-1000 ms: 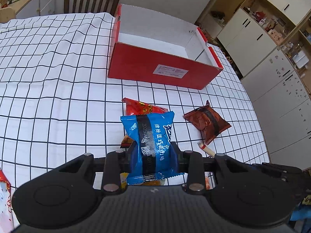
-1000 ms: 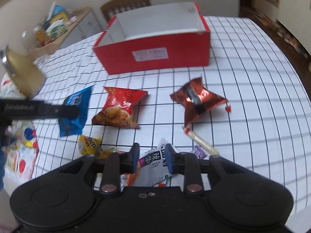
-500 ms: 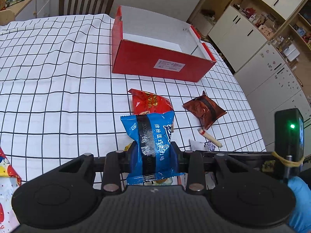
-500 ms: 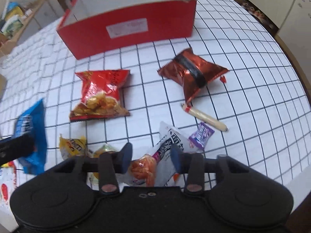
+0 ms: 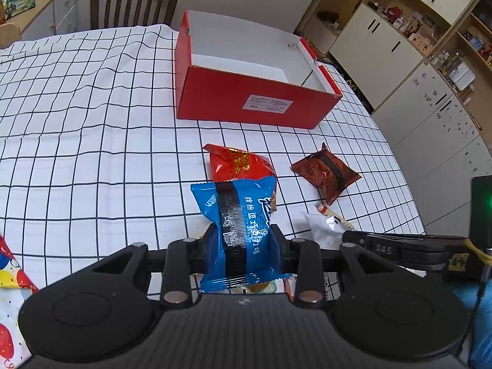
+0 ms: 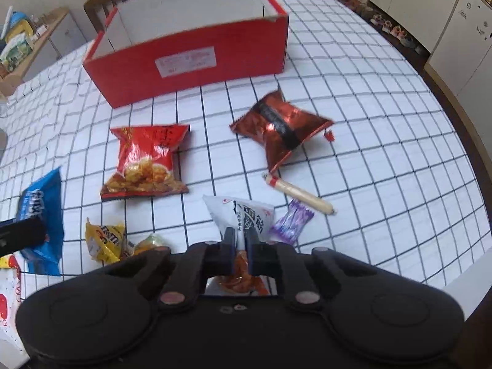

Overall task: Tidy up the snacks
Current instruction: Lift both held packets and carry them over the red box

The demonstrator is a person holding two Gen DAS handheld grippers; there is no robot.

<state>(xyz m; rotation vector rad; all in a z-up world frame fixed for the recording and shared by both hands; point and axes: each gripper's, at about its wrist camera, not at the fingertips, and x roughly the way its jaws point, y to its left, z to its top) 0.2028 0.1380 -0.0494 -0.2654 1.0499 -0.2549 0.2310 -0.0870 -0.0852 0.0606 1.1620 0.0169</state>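
My left gripper [image 5: 243, 240] is shut on a blue snack packet [image 5: 240, 215] and holds it above the checked tablecloth. In the right wrist view my right gripper [image 6: 241, 240] is shut on a white snack packet [image 6: 243, 215] with black lettering, pinching it flat. An open red box [image 5: 255, 98], white inside, stands at the far side of the table; it shows in the right wrist view too, red box [image 6: 184, 64]. A red chip bag [image 6: 144, 160], a dark red foil packet [image 6: 283, 129], a sausage stick [image 6: 298, 193], a purple candy [image 6: 292, 221] and a yellow candy bag [image 6: 104, 240] lie loose.
A wooden chair [image 5: 135, 0] stands behind the table. Cabinets [image 5: 415, 70] line the right side beyond the table edge. A colourful balloon-print bag [image 5: 12, 301] lies at the near left. The tablecloth [image 5: 77, 123] left of the box is bare.
My right gripper has shut on the white packet, which lay between its open fingers before, and has tilted and shifted a little. My left gripper still holds the blue packet.
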